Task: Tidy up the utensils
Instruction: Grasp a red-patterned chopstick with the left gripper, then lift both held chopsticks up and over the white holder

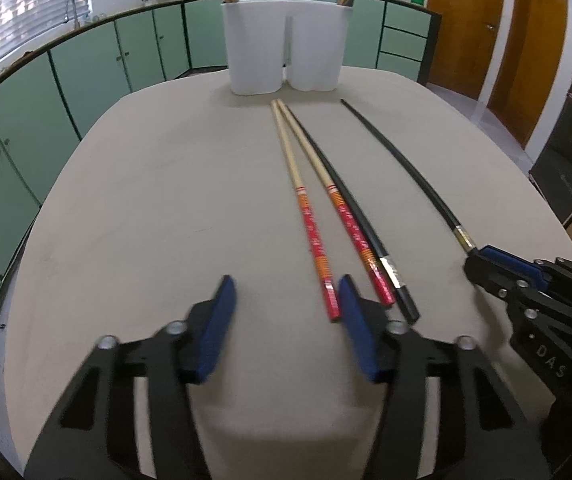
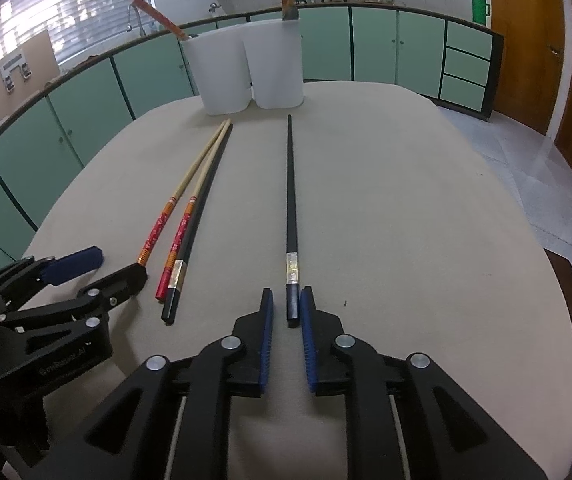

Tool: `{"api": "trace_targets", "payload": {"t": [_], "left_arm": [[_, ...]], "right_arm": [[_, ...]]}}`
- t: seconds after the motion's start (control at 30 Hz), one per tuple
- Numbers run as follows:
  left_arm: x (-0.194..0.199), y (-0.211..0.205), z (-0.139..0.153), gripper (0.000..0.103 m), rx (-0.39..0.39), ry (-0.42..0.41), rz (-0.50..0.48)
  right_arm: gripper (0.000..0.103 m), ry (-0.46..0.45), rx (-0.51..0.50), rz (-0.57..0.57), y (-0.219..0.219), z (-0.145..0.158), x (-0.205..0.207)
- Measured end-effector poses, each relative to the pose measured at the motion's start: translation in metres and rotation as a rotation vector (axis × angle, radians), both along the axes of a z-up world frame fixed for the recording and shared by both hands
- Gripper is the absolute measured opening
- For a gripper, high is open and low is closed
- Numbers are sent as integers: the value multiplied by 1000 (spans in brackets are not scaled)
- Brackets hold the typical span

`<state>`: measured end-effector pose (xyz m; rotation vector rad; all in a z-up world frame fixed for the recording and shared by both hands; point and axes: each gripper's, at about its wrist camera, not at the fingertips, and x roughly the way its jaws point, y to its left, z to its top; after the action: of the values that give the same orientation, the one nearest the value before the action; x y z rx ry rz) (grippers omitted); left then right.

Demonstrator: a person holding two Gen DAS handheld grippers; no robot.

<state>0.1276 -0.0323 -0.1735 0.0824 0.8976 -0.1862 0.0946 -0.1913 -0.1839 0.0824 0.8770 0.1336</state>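
Two red-and-wood chopsticks (image 1: pixel 306 200) (image 2: pixel 170 220) lie on the beige table beside a black chopstick (image 1: pixel 350 216) (image 2: pixel 194 224). A second black chopstick (image 1: pixel 402 172) (image 2: pixel 290 200) lies apart to the right. Two white holders (image 1: pixel 286 48) (image 2: pixel 246 68) stand at the far edge with chopsticks in them. My left gripper (image 1: pixel 286 300) (image 2: pixel 102 264) is open, its right finger by the red chopsticks' near ends. My right gripper (image 2: pixel 287 300) (image 1: pixel 478 256) is open, its jaws narrowly straddling the near end of the lone black chopstick without gripping it.
The beige table (image 1: pixel 166 200) (image 2: pixel 406 200) has bare room on the left and right. Green cabinets (image 1: pixel 86 68) (image 2: pixel 366 40) run behind it. A wooden door (image 1: pixel 462 20) stands at the right, and a chair (image 2: pixel 562 280) sits by the table's right edge.
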Motion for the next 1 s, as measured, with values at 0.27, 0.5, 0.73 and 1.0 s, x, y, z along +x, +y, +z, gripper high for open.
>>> {"api": "trace_targets", "payload": {"t": [0.27,0.5,0.73,1.0], "left_arm": [[-3,-8,0,7,-18,-3,-40],[-3,-5,0,6,-31,-5,-26],[-5,0,7,6,-29,-19,-16],[-8,6,41,6,-28,-99,-18]], "right_arm": [[8,-5,-27,4,4,1,0],[7,-7,-12,1,1,1,1],[7,-16,0,-8,-2,4,-2],[7,-60,16,-20,-9,26,-5]]}}
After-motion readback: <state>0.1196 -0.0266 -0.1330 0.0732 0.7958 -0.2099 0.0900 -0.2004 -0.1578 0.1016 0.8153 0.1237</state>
